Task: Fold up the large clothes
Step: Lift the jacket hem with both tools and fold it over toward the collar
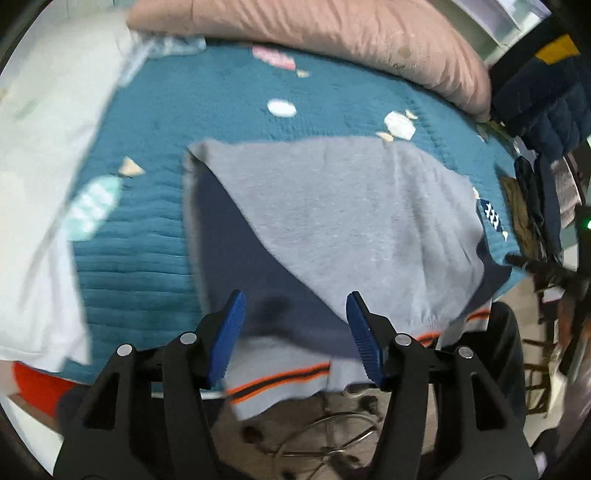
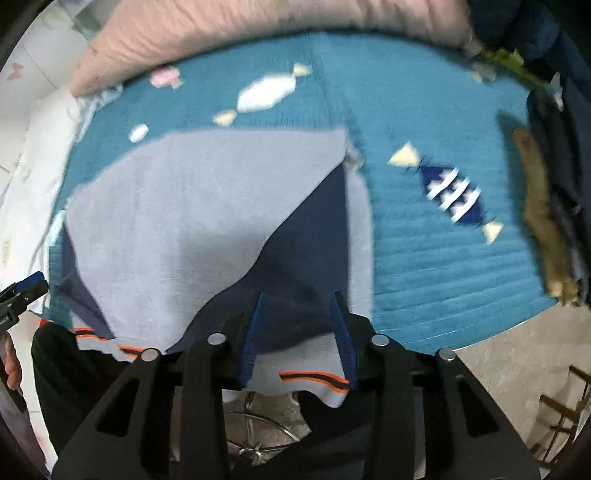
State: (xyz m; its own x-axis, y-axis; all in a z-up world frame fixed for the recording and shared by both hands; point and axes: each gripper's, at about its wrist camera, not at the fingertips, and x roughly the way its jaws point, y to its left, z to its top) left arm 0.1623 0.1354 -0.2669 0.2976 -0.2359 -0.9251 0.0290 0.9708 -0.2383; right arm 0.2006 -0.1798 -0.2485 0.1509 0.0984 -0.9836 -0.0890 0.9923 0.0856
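A large grey and navy sweater (image 1: pixel 332 221) with an orange-striped hem (image 1: pixel 277 380) lies partly folded on the teal quilt (image 1: pixel 147 258), its hem hanging over the near edge. It also shows in the right wrist view (image 2: pixel 184 221). My left gripper (image 1: pixel 295 332) is open, its blue fingers (image 1: pixel 229 332) above the navy part near the hem. My right gripper (image 2: pixel 299 332) is open above the sweater's right hem (image 2: pixel 314 380). The left gripper's tip (image 2: pixel 26 288) shows at the far left of the right wrist view.
A pink pillow (image 1: pixel 332 33) lies along the far side of the bed. White bedding (image 1: pixel 37 184) lies at the left. Dark clothes (image 2: pixel 554 147) and a brown item (image 2: pixel 543 221) lie at the right edge. A chair base (image 1: pixel 325 435) stands on the floor below.
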